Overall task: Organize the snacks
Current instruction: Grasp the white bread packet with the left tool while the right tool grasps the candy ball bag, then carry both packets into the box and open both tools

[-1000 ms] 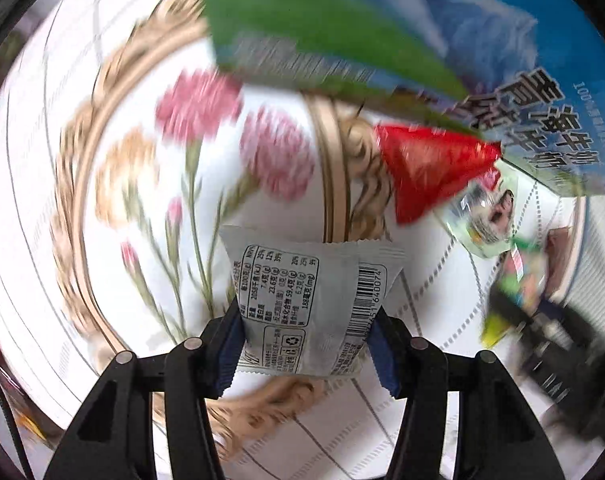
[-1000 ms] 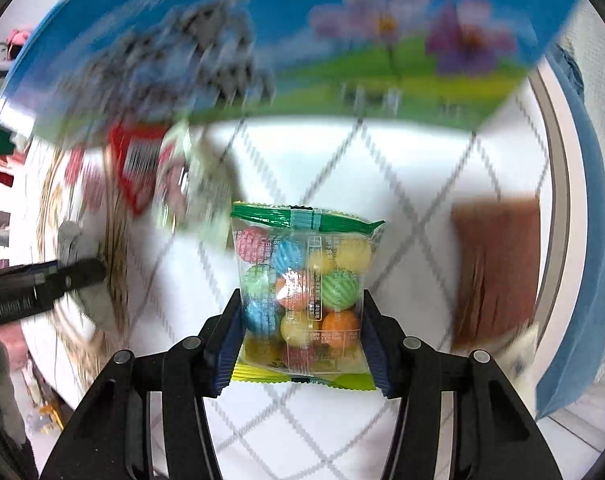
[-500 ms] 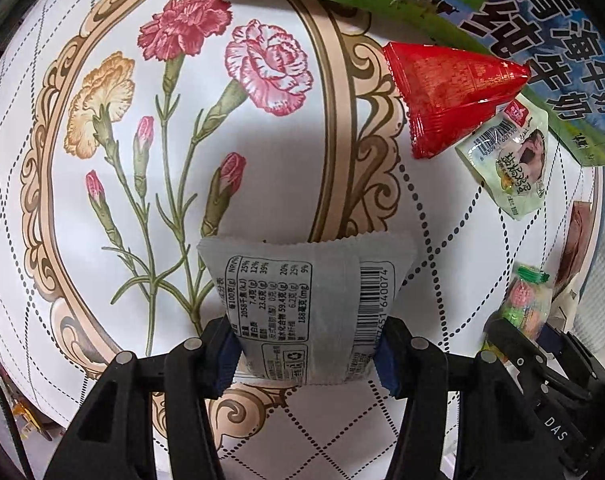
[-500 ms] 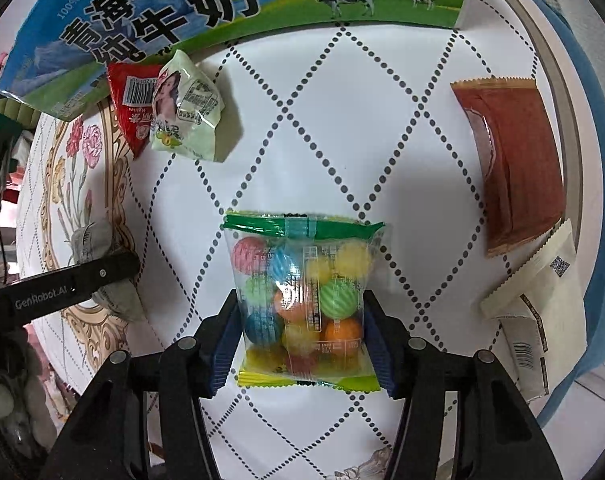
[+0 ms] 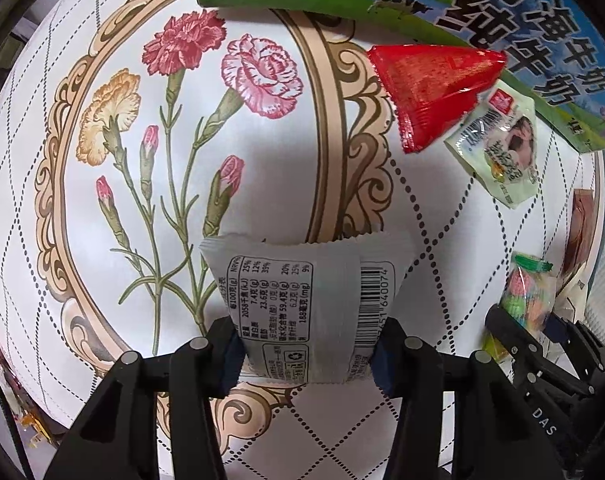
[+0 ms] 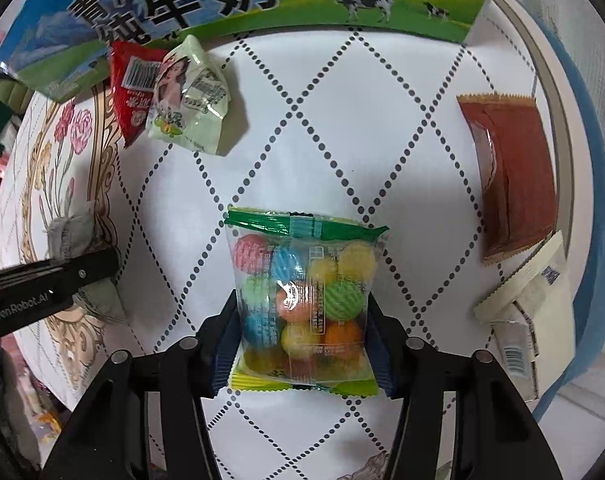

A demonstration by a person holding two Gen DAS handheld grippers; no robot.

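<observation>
My left gripper [image 5: 308, 352] holds a grey snack packet [image 5: 302, 300] with a nutrition table and barcode; its jaws are closing and the blue pads press the packet's sides. It hangs just over the flowered tablecloth [image 5: 142, 160]. My right gripper [image 6: 300, 352] holds a clear bag of coloured candy balls [image 6: 302, 296] with a green top seal; its jaws are closing too, pads against the bag. Both point down at the table. The candy bag [image 5: 526, 292] shows at the right of the left wrist view, and the grey packet [image 6: 68, 232] at the left of the right wrist view.
A blue and green milk carton box [image 6: 222, 0] lies along the far side. A red packet [image 5: 430, 92] and a pale green packet [image 5: 502, 148] rest against it. A brown packet [image 6: 510, 176] and a cream packet [image 6: 530, 296] lie near the table's right edge.
Both grippers have moved back from the milk box and sunk closer to the tablecloth, each keeping its packet. The earlier blur is gone.
</observation>
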